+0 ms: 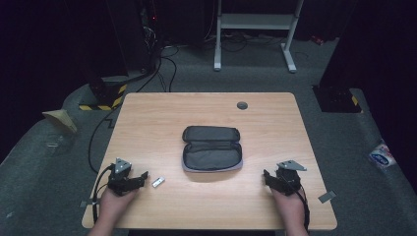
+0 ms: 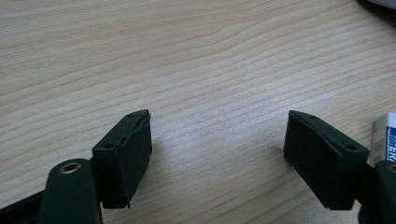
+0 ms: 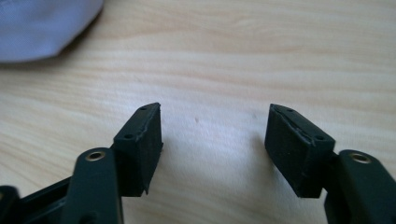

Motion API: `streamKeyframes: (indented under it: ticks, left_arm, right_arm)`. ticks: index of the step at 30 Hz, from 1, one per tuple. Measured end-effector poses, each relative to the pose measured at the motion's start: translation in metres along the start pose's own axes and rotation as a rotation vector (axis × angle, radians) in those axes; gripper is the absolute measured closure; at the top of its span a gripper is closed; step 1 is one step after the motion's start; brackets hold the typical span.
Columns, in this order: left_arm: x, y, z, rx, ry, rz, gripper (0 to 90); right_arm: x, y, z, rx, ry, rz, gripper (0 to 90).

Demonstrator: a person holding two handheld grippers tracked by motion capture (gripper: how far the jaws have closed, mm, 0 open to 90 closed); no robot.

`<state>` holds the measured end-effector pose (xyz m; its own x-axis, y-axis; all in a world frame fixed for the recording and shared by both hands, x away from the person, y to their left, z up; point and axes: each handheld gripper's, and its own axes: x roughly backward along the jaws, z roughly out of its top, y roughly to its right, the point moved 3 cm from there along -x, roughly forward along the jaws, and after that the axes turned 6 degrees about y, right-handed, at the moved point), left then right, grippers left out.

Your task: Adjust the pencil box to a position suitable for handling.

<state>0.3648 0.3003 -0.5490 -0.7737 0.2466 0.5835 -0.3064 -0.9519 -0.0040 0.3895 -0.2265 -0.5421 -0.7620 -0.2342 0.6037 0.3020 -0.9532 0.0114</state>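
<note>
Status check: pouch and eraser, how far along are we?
Done: pouch lies unzipped and open at table centre. In hand: nothing; left hand-held gripper and right hand-held gripper rest open on the table. Left, probably: the small eraser-like block lies outside the pouch, untouched.

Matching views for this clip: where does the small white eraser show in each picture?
High view: the eraser lies just right of the left gripper, near the table's front.
Left gripper view: eraser at the right edge, beside the right jaw.
Right gripper view: not in it.
Shared landmark: the pouch.
</note>
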Motion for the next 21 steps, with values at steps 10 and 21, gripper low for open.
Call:
streamKeyframes:
  ticks: [10, 21]
  left_arm:
    - [0.0011, 0.0012, -0.0006, -0.005, 0.003, -0.005, 26.2]
    - [0.0022, 0.0029, 0.0006, -0.017, 0.003, -0.019, 34.2]
  right_arm:
    - [0.0014, 0.0021, -0.0037, 0.013, -0.008, 0.009, 26.5]
    - [0.0004, 0.0032, -0.0033, -0.004, -0.014, -0.013, 23.3]
